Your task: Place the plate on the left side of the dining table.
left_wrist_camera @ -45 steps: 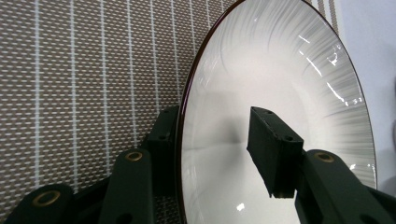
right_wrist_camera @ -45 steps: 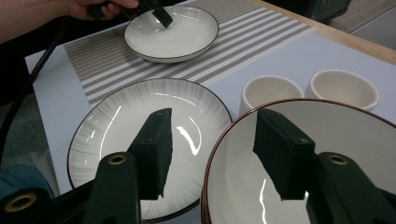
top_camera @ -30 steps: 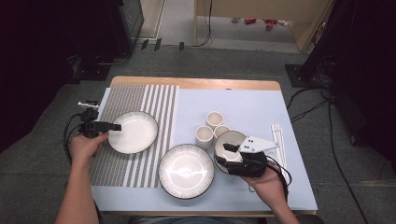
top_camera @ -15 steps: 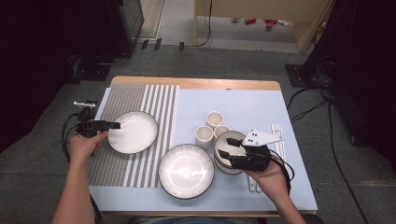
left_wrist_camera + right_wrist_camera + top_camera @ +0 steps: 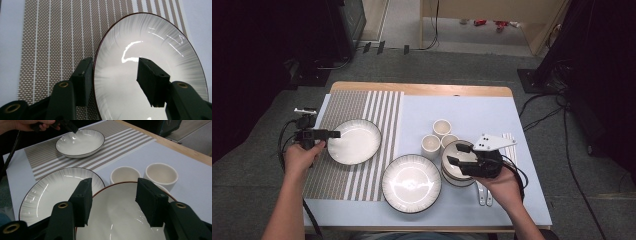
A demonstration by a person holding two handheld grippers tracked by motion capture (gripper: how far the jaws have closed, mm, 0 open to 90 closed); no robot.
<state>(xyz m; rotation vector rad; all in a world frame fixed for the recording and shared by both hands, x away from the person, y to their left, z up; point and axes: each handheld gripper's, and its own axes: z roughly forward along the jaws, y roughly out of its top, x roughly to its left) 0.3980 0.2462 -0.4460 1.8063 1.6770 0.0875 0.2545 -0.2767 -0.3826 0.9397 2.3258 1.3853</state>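
Left gripper view: the plate (image 5: pixel 150 65) on the striped mat (image 5: pixel 57 37) is straddled at its rim by the left gripper (image 5: pixel 113 75), whose fingers have just been opening, released. The right gripper (image 5: pixel 112 200) is held unclenched over the bowl (image 5: pixel 125 220).

Shallow bowl (image 5: pixel 354 141) lying on striped placemat (image 5: pixel 362 105) at left, plate (image 5: pixel 411 183) sitting near the front centre, three cups (image 5: pixel 441 128) standing behind stacked bowls (image 5: pixel 457 172) at right, chopsticks (image 5: pixel 510 140) lying farthest right.

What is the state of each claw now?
Left claw: open, just widening, astride the plate rim.
Right claw: open, over the bowl.
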